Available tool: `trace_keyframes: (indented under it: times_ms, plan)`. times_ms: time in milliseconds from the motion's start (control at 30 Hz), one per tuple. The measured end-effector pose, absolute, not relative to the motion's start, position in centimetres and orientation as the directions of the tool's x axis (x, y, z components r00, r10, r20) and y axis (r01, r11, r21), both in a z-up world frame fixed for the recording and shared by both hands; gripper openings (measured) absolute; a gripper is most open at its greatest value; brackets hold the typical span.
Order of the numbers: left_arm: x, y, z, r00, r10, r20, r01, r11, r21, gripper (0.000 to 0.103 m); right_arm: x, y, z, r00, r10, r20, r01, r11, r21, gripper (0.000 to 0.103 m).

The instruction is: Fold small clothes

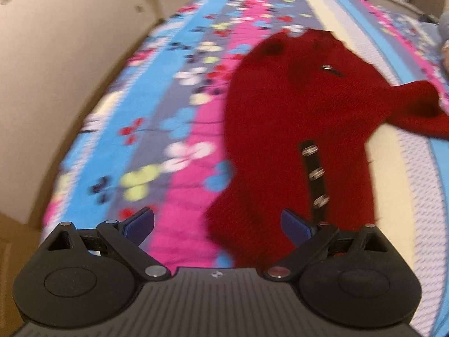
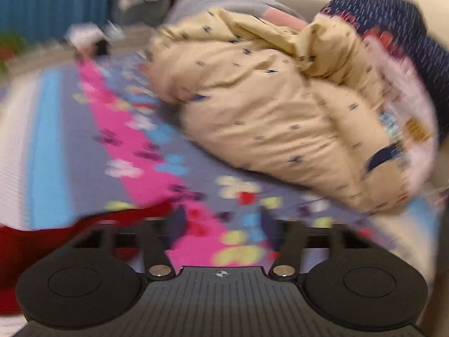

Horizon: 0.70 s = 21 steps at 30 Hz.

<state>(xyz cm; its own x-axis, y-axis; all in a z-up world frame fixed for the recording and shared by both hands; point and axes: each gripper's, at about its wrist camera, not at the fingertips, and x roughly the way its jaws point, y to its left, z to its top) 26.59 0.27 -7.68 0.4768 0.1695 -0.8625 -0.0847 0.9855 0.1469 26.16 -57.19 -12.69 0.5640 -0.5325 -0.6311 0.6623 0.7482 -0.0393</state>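
Both the left gripper (image 1: 217, 221) and right gripper (image 2: 221, 224) hovered spread and empty beside the red cardigan (image 1: 294, 118), which lay flat on the bedspread (image 1: 157, 129), ready for folding.

Home bedroom. Bed with striped floral bedsheet in blue, pink, grey and cream bands (image 1: 179, 118) fills both views. Crumpled cream quilt with small dark print (image 2: 280, 112) heaped at far right, dark navy patterned pillow (image 2: 393, 19) behind it. Plain beige wall (image 1: 56, 70) along left. Teal curtain (image 2: 50, 0) far left. Red knitted child's garment (image 1: 294, 129) lying on sheet.
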Motion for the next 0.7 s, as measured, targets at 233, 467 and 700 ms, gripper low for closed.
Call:
trace_keyframes:
  times_ms: [233,467,700]
  plan:
    - [33.6,-4.3,-12.6,0.346,-0.044,-0.937,0.028,0.999,-0.036,0.099,17.7,-44.4,-17.0,0.618,-0.158,-0.77,0.408,0.902,0.142,0.073]
    - [34.8,-2.9,-14.4,0.324,-0.089,-0.942,0.051,0.996,-0.076,0.008,12.9,-34.1,-17.0,0.587,-0.051,-0.808,0.282,0.948,0.145,0.072]
    - [42.5,17.8,-7.4,0.445,0.432,-0.784,-0.459,0.862,0.215,0.012,14.5,-31.8,-12.7,0.686,-0.013,-0.727,0.172,0.974,0.145,0.072]
